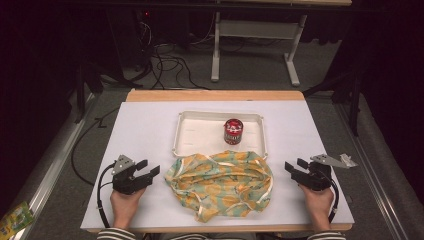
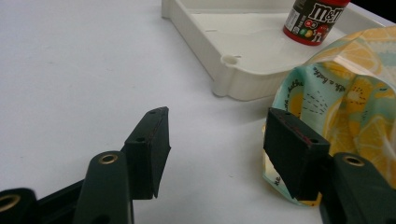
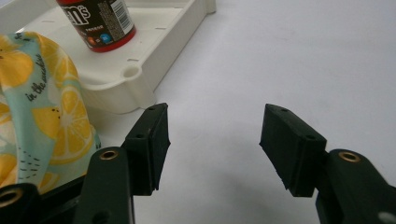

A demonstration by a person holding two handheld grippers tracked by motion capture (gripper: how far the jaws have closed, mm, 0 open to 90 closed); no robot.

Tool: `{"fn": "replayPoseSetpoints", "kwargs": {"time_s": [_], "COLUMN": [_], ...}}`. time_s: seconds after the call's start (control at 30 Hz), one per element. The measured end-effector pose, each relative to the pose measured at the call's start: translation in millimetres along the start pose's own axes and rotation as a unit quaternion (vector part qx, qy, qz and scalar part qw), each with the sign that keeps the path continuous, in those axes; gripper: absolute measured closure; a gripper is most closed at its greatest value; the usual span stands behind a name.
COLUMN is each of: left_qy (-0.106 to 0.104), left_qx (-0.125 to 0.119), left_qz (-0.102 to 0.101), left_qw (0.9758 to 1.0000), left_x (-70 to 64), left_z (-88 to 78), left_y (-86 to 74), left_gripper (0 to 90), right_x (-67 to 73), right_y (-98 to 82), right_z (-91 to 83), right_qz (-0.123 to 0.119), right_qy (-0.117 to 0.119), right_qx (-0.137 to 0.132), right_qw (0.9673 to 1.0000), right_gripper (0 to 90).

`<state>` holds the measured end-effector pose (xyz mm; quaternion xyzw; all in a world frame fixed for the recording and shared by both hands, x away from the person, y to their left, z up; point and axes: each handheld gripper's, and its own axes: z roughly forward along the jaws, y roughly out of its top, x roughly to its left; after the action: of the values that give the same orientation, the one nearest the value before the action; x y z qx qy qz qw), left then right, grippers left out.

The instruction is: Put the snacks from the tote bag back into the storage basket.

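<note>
A crumpled bag with a lemon print (image 1: 220, 182) lies on the white table near the front, its far edge lapping the white tray (image 1: 192, 131). A red M&M's can (image 1: 233, 131) stands upright in the tray's right half. My left gripper (image 1: 148, 169) rests on the table left of the bag, open, nothing between its jaws. In the left gripper view the bag (image 2: 345, 102) lies just beyond the right jaw, with the tray (image 2: 243, 79) and can (image 2: 315, 21) farther off. My right gripper (image 1: 295, 165) sits right of the bag, open and empty. The right gripper view has the bag (image 3: 42, 107) at left, the can (image 3: 98, 23) behind.
The table's white sheet (image 1: 145, 130) has bare room left of the tray and to the right of it. A wooden strip (image 1: 215, 95) marks the far edge. Beyond stand a white desk frame (image 1: 255, 40) and floor cables (image 1: 170, 62).
</note>
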<state>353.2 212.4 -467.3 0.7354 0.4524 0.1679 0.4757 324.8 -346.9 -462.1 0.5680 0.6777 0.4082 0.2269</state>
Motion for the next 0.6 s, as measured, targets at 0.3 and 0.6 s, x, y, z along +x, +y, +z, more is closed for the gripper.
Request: {"fn": "replayPoseSetpoints", "kwargs": {"time_s": [0.3, 0.6], "left_qy": [0.005, 0.014], "left_qx": [0.001, 0.004], "left_qz": [0.002, 0.010], "left_qw": [1.0000, 0.9998], "left_x": [0.8, 1.9], "left_z": [7.0, 13.8], "left_y": [-0.8, -3.1], "left_gripper": [41.1, 41.0], "right_x": [-0.9, -0.5], "right_y": [-1.5, -3.9], "right_z": [5.8, 13.1], "right_qz": [-0.001, -0.007], "right_qy": [-0.010, -0.016], "right_qx": [0.003, 0.005], "right_qw": [0.9999, 0.9998], "right_gripper": [42.6, 42.5]}}
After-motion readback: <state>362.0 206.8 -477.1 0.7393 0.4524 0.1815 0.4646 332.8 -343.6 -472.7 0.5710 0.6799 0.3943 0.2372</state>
